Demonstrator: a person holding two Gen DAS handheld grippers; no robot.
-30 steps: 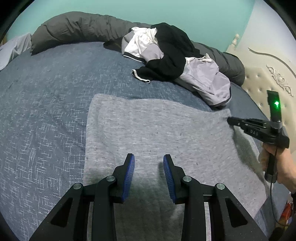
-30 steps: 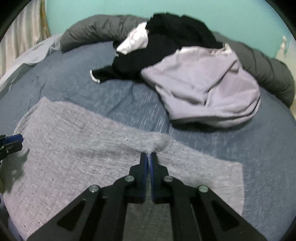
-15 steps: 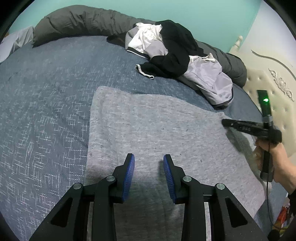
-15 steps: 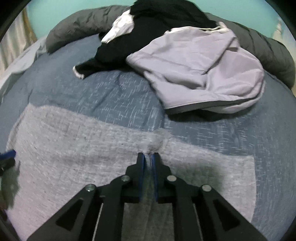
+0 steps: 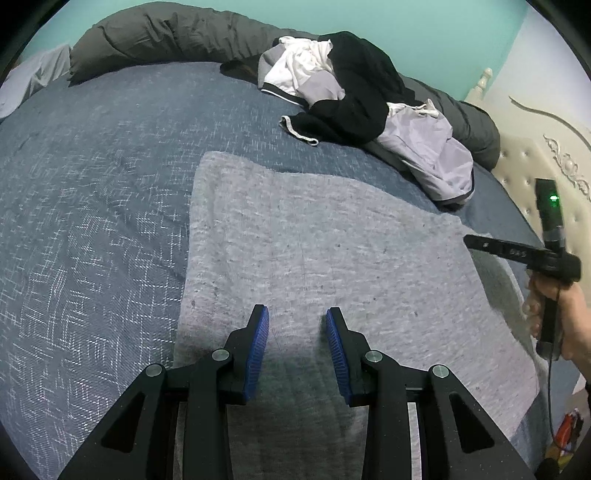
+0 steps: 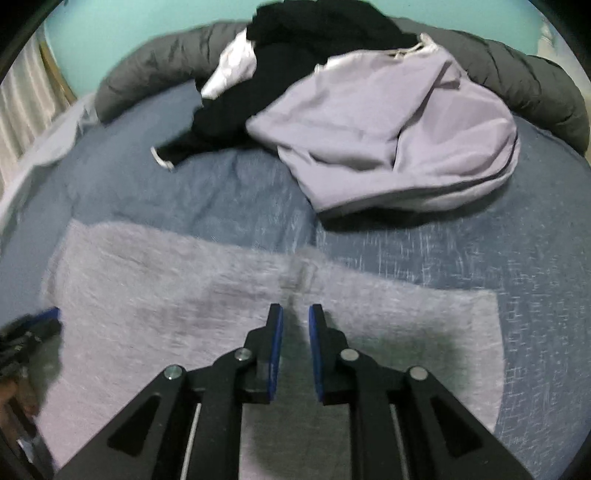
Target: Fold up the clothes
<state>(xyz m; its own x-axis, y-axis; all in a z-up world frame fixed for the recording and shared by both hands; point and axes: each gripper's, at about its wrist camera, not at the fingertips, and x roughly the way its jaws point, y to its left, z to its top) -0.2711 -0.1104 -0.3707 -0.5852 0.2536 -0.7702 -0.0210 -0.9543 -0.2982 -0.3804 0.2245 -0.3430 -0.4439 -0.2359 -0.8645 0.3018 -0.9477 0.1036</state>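
Grey garment (image 5: 317, 266) lies spread flat on the blue bedspread (image 5: 92, 206), filling the near middle of the bed, long edges roughly straight, one small raised pucker (image 6: 301, 271) at its far edge. Beyond it, well apart, a heap of unfolded clothes sits against the dark grey rolled duvet (image 5: 166, 33): a lilac hoodie (image 6: 388, 136) on the right of the heap, a black garment (image 5: 362, 96) on top, a white-and-grey piece (image 5: 299, 74) to the left. Left gripper (image 5: 297, 332) hovers over the near part of the grey garment, jaws apart, nothing between the blue pads. Right gripper (image 6: 296, 325), hand-held, hangs over the garment's far edge just short of the pucker, jaws parted by a narrow gap, released, no cloth pinched. Right wrist view is motion-blurred.
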